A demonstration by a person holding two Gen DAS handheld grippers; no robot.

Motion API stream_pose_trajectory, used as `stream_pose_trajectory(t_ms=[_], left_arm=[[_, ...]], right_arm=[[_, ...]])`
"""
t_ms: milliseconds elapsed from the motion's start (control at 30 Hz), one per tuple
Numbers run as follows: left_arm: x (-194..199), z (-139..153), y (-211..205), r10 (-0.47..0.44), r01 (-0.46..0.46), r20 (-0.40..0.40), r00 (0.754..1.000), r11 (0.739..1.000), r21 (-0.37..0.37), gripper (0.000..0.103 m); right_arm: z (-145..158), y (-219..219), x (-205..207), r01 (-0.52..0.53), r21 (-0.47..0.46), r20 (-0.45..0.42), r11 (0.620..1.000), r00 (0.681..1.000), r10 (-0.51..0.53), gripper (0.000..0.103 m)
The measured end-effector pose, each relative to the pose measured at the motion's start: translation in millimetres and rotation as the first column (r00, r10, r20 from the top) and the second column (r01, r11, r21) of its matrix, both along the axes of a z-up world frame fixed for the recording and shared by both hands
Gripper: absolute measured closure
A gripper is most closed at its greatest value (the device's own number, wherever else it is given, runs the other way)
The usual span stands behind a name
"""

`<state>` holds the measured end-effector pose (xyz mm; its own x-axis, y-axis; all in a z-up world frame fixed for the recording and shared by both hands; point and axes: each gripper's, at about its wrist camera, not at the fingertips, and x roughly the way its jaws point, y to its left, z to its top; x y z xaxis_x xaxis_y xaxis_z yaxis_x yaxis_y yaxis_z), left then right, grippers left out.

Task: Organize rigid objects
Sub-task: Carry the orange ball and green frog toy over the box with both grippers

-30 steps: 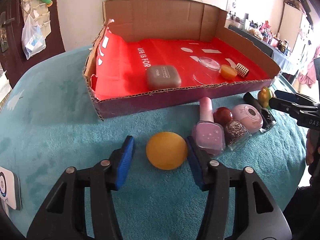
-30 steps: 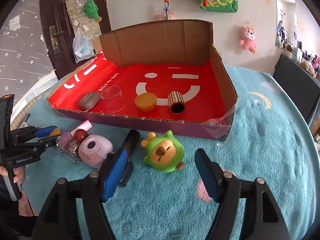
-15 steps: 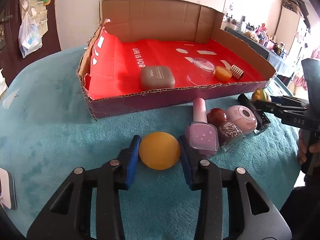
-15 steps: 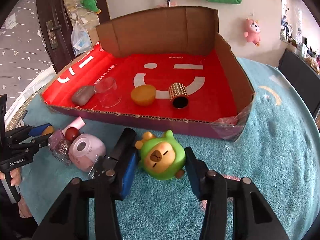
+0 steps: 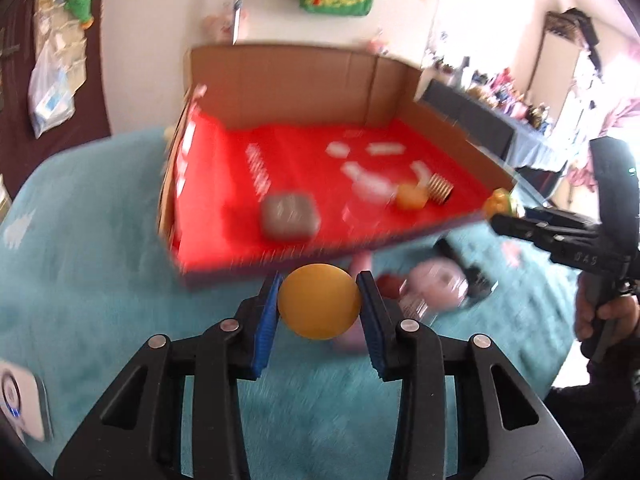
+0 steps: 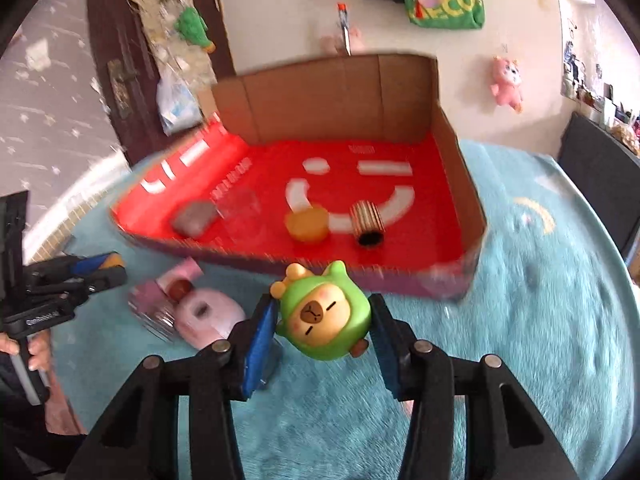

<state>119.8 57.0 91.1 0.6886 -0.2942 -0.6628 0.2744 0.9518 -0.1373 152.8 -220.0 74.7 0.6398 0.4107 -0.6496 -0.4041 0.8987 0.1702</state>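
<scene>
Four items lie in the red tray (image 6: 448,184); bottles (image 6: 188,308) remain at nine o'clock on the surface. Left gripper (image 5: 319,304) pinches the orange ball (image 5: 319,301), right gripper (image 6: 322,320) the green toy (image 6: 324,320).

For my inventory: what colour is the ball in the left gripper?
Yellow-orange ball, clearest in the left wrist view.

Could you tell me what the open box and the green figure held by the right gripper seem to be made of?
Box: corrugated cardboard, judging by the matte brown walls with fold creases and a fluted cut edge; its red floor looks like glossy printed lining. Green figure: probably moulded plastic or vinyl, smooth with a soft sheen; how hard it is cannot be told.
</scene>
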Motion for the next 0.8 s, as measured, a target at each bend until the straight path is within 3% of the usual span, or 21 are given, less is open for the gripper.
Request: stream_pose_trajectory(t_ms=[167, 267, 500, 800], left_arm=[[53, 25, -21, -0.056, 0.056, 0.018, 0.998, 0.998, 0.007, 0.067], [96, 22, -36, -0.069, 0.070, -0.029, 0.997, 0.996, 0.046, 0.067], [151, -5, -61, -0.073, 0.094, -0.149, 0.986, 0.985, 0.143, 0.067], [168, -25, -59, -0.047, 0.082, -0.249, 0.967, 0.988, 0.131, 0.067]], right_arm=[[31, 17, 35, -0.039, 0.007, 0.027, 0.999, 0.999, 0.038, 0.054], [36, 30, 68, -0.041, -0.008, -0.010, 0.999, 0.999, 0.041, 0.054], [14, 59, 136, -0.025, -0.166, -0.150, 0.986, 0.989, 0.000, 0.054], [-14, 58, 163, -0.016, -0.242, -0.266, 0.970, 0.963, -0.051, 0.054]])
